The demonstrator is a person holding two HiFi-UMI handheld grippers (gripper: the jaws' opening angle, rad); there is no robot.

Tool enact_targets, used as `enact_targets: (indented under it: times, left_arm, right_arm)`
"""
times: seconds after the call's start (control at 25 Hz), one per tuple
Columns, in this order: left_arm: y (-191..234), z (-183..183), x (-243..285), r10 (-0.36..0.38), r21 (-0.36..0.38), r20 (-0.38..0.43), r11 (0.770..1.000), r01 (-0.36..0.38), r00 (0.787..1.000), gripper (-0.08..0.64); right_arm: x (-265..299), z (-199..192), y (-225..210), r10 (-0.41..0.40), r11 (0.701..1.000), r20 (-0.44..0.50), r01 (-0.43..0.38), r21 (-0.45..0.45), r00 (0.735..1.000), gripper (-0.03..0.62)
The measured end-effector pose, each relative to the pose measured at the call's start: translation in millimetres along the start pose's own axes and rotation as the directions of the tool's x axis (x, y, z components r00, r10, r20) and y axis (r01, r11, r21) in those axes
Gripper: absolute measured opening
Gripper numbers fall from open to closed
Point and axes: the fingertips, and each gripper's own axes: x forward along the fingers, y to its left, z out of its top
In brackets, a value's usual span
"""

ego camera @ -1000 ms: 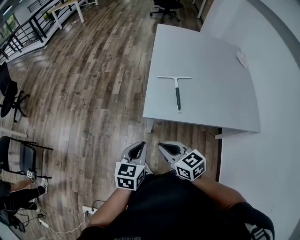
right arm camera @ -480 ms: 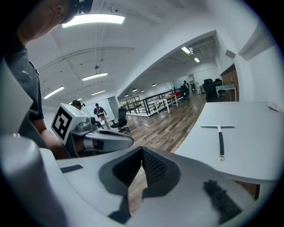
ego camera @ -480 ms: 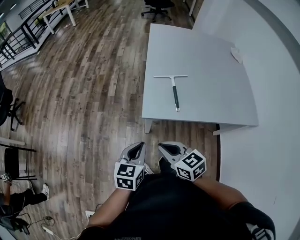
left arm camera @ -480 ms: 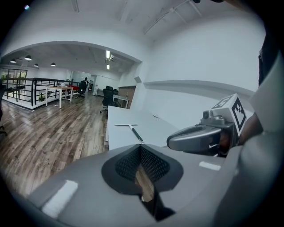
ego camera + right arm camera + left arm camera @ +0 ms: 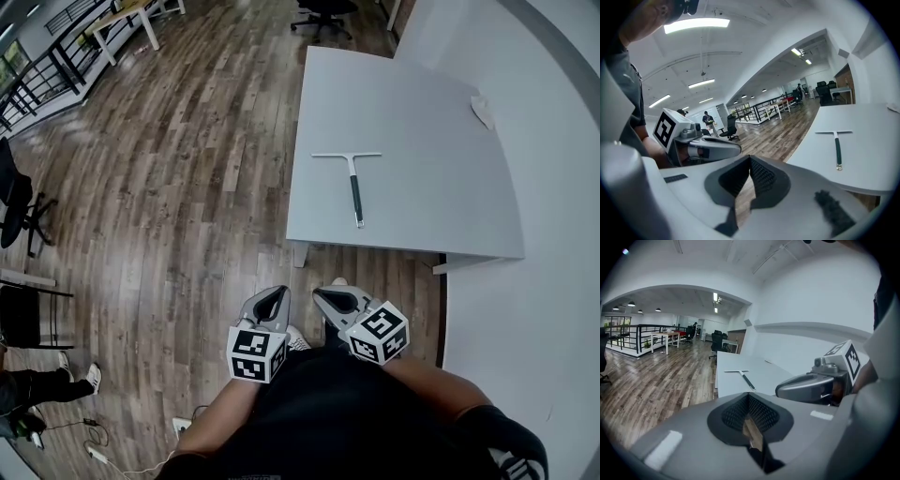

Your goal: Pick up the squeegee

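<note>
- Head view: both forearms are bent in close to the person's body, side by side, short of the table's (image 5: 422, 122) near edge and over the wood floor (image 5: 187, 187).
- The left gripper (image 5: 279, 293) and right gripper (image 5: 322, 295) aim towards the table, tips angled slightly towards each other. Each has its jaws closed at the tips and is empty.
- The squeegee (image 5: 353, 181) lies flat on the table, near its left side and closer to the near edge than the far one, well apart from both grippers.
- Its long axis runs far to near. The pale blade sits crosswise at the far end, and the dark handle points at the near edge.
- Left gripper view: the left gripper's (image 5: 749, 397) jaws meet at the tip with nothing between them. The right gripper (image 5: 811, 386) is just beside it, short of the table (image 5: 731, 385).
- The squeegee (image 5: 744, 377) lies ahead on the table, handle towards the camera.
- Right gripper view: the right gripper's (image 5: 750, 159) jaws are pressed together and empty, with the left gripper (image 5: 715, 147) alongside.
- The squeegee (image 5: 837, 147) lies on the table (image 5: 876, 140) ahead to the right, blade far, handle near.
</note>
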Motion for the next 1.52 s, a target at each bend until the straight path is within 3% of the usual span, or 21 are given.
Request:
enact_targets:
  times: [0.56,1.2,1.52]
  left_arm:
    - [0.0,33.7,57.2,0.015,0.048,-0.026,0.999,-0.014,1.000,0.007]
    - [-11.0,87.4,157.6,0.006,0.100,-0.082,0.995,0.002,0.997,0.008]
    - [-10.6,115.4,192.0,0.065,0.116,-0.076,0.992,-0.056,0.995,0.008]
  right_arm:
    - [5.2,22.6,-64.0,0.009,0.999,0.039,-0.010,0.046,0.999,0.006]
    - [-0.9,64.0,-173.1,0.008,0.996,0.074,-0.015,0.091,0.997,0.006]
    - [-7.3,80.5,-228.7,0.007,0.993,0.072,-0.016,0.120,0.997,0.006]
